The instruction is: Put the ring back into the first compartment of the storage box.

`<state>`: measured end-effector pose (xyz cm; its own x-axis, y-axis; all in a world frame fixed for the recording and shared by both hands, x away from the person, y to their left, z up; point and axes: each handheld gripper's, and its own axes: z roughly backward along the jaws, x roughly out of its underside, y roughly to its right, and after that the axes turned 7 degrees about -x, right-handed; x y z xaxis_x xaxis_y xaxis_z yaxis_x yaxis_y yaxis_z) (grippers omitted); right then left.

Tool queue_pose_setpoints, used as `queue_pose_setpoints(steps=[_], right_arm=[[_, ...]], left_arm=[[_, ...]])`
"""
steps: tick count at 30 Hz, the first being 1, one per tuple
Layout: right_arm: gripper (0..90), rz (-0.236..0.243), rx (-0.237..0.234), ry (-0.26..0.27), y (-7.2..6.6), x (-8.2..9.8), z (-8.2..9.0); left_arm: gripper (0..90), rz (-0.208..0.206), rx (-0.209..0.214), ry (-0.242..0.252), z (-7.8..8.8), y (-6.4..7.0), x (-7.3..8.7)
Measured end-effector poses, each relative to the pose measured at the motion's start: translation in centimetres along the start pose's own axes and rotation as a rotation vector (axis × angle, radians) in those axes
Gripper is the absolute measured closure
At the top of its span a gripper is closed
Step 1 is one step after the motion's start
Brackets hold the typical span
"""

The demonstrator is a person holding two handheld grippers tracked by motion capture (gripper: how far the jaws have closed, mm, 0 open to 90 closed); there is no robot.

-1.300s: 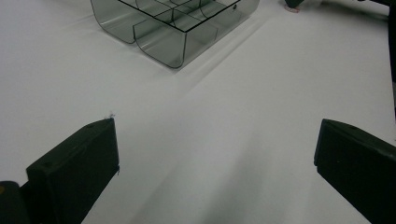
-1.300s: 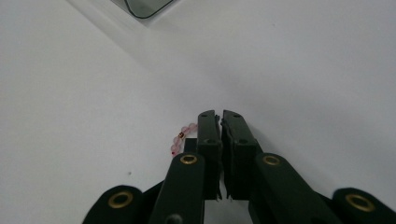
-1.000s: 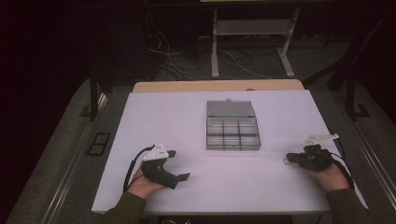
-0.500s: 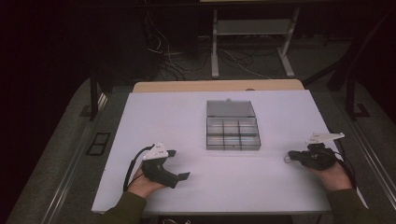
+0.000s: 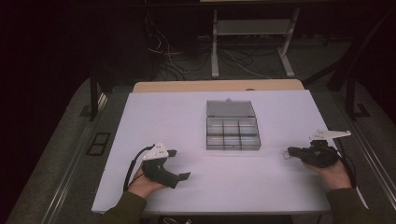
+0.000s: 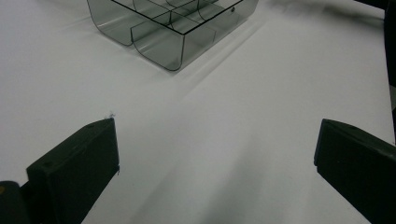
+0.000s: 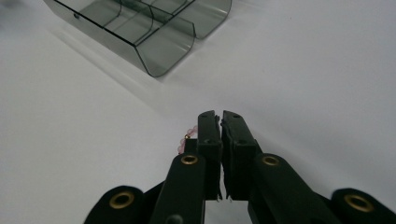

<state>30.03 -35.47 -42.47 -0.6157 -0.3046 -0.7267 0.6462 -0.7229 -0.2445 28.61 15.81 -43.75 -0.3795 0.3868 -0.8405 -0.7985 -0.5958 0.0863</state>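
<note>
Right gripper (image 7: 219, 122) pinching pink beads (image 7: 184, 138) (tightly)

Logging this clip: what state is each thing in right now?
Clear grey plastic compartment box: lid open, flat on the white table.
Left gripper: open, nothing between its jaws.
Right gripper: shut on a string of small pink beads.

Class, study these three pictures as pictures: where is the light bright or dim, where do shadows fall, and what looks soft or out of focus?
High view: the white table is evenly lit, the floor behind it nearly black. Left gripper view: the compartment box throws a soft shadow toward the camera; the near jaws are slightly blurred. Right gripper view: the right gripper, jaws together, is sharp beside a few pink beads; faint glare on the box wall.
</note>
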Motion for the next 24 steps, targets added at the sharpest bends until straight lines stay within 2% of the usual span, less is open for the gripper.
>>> queue_pose_setpoints(steps=[3, 11, 17, 18, 24], right_arm=[[85.8, -0.004, -0.003, 0.008, -0.1, -0.2, 0.1], [85.8, 0.027, -0.014, 0.058, -0.6, -1.9, 0.6], [85.8, 0.041, -0.034, 0.077, -0.1, -2.7, 0.6], [85.7, 0.032, -0.038, 0.073, -0.2, -2.8, 0.6], [85.8, 0.063, -0.044, 0.051, -0.1, -3.7, -0.3]], left_arm=[[0.0, 0.000, 0.000, 0.004, 0.0, 0.1, 0.0], [0.0, -0.005, 0.010, 0.011, 0.2, -0.1, 0.0], [0.0, -0.001, 0.016, 0.015, 0.1, -0.1, 0.0], [0.0, -0.003, 0.016, 0.014, 0.1, -0.1, 0.0], [0.0, -0.006, 0.016, 0.011, 0.1, 0.0, 0.0]])
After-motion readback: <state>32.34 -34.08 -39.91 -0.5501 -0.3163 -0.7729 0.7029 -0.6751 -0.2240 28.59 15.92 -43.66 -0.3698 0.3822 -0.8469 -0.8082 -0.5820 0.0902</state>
